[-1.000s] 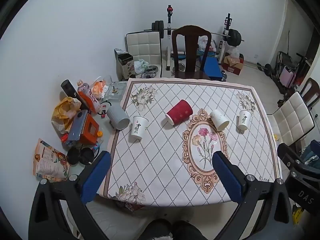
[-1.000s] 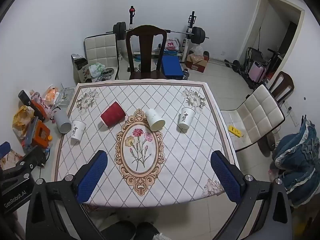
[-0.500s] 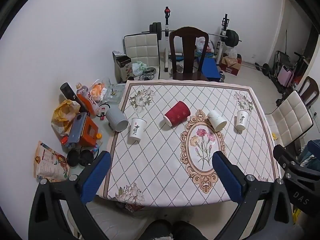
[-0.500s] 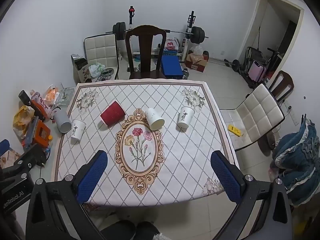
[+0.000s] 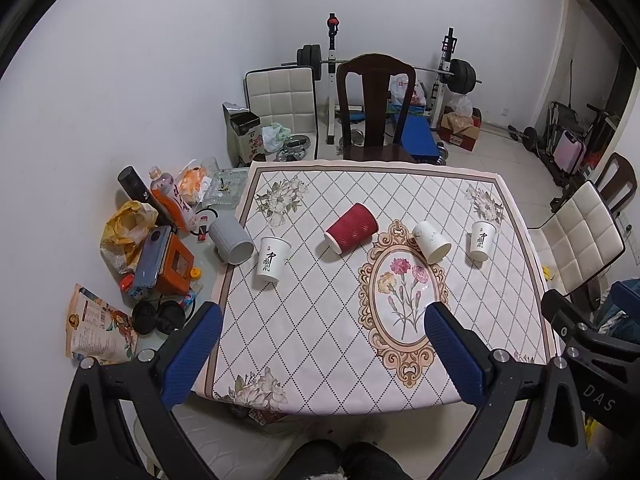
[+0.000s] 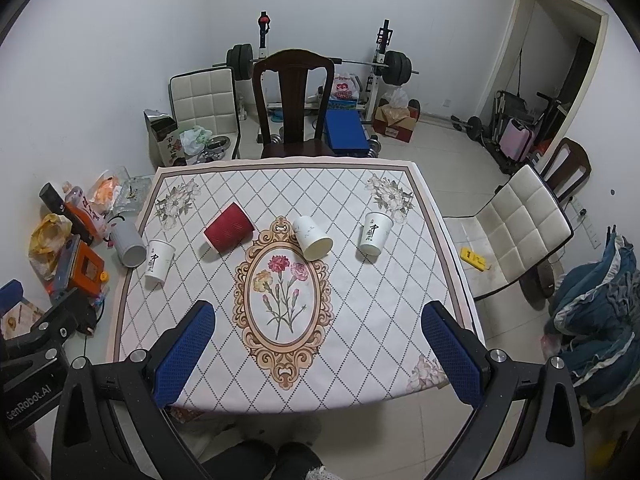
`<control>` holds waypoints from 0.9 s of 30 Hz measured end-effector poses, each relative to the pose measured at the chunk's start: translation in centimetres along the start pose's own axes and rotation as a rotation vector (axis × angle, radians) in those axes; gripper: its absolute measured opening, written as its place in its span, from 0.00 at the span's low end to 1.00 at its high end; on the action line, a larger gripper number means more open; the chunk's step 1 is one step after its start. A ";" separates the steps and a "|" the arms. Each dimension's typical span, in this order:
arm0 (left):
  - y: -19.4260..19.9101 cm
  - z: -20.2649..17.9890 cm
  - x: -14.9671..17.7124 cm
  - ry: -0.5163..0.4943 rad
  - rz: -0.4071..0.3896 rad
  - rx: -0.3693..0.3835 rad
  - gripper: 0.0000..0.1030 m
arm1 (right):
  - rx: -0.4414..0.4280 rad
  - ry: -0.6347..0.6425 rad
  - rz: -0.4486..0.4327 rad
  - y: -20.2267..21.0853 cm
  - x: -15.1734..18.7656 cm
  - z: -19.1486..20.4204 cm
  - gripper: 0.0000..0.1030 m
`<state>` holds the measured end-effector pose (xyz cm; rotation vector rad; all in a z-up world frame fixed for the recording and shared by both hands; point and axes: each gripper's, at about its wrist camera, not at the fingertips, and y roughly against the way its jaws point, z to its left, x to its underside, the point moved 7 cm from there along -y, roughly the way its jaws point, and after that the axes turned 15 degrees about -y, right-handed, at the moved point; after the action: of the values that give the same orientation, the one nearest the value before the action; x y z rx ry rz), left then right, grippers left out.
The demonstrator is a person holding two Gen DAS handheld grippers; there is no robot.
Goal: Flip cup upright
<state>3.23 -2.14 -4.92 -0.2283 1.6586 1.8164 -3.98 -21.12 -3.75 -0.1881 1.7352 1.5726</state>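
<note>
Both grippers high over the near edge of the table (image 5: 516, 280), well apart from every cup. Left gripper (image 5: 324, 346): jaws spread wide, nothing between them. Right gripper (image 6: 318, 346): same, wide and holding nothing.

Cups stand in a rough row across the far half of the cloth. Red cup (image 5: 352, 229) on its side left of centre, mouth toward near-left. Plain white cup (image 5: 431, 241) on its side just right of it, at the top of the flower oval, mouth toward near-right. Two printed cups upright: one far left (image 5: 272, 259), one far right (image 5: 482, 240). Grey cup (image 5: 231, 239) lies tipped just beside the left printed cup, at the table's left edge.
</note>
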 end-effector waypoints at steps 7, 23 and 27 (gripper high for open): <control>0.0 -0.1 0.0 0.003 0.001 0.000 1.00 | -0.001 0.000 0.003 0.2 0.2 0.3 1.00; -0.4 0.2 0.2 0.007 0.001 0.001 1.00 | -0.002 -0.004 0.006 0.1 0.3 0.8 1.00; -0.5 0.2 0.2 0.006 0.001 0.002 1.00 | -0.002 -0.003 0.005 0.1 0.3 0.8 1.00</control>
<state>3.39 -1.89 -5.37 -0.2325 1.6649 1.8158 -3.92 -20.24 -3.81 -0.1821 1.7328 1.5778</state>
